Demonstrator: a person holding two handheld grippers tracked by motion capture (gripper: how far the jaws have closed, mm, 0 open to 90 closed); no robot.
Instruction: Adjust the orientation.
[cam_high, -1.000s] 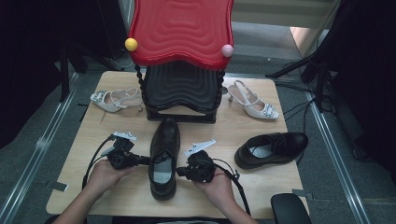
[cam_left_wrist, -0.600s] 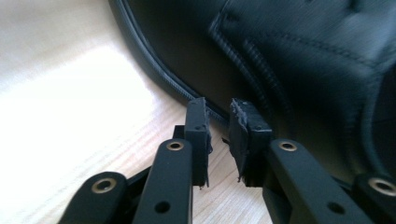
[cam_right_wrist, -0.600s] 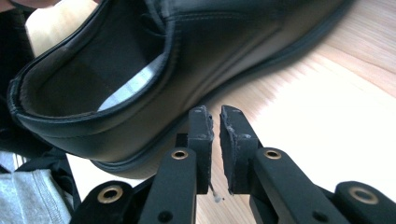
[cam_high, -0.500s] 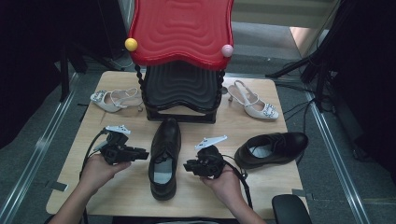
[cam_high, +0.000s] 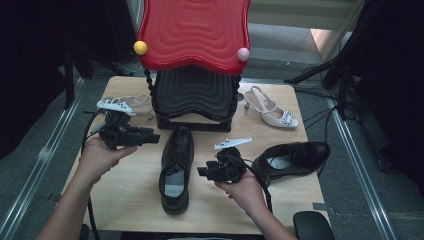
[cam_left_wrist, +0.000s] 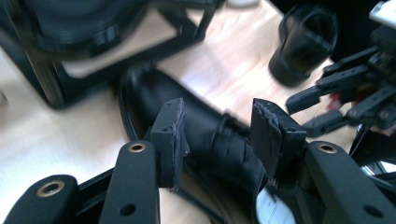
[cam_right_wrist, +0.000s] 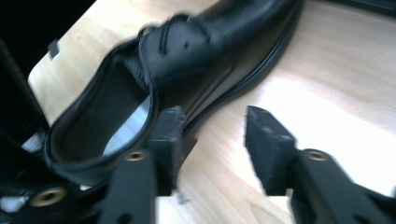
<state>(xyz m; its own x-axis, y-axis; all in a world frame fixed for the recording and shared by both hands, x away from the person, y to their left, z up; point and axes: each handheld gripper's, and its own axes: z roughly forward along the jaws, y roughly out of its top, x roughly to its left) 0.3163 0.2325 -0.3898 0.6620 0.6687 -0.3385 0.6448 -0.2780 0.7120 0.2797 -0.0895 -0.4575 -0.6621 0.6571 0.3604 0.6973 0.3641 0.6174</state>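
Both grippers lifted off the black shoe (cam_high: 176, 169) since earlier, jaws just opened and empty, left gripper (cam_high: 150, 137) near the rack (cam_high: 194, 100), right gripper (cam_high: 205, 171) beside the shoe mid-table (cam_high: 125, 200), bare wood either side.

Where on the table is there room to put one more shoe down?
Bare wood lies on the table at the near left, between the middle black shoe and the left edge. A smaller patch sits between the rack, the white heel and the right black shoe. Around the middle shoe it is crowded: both claws hover there.
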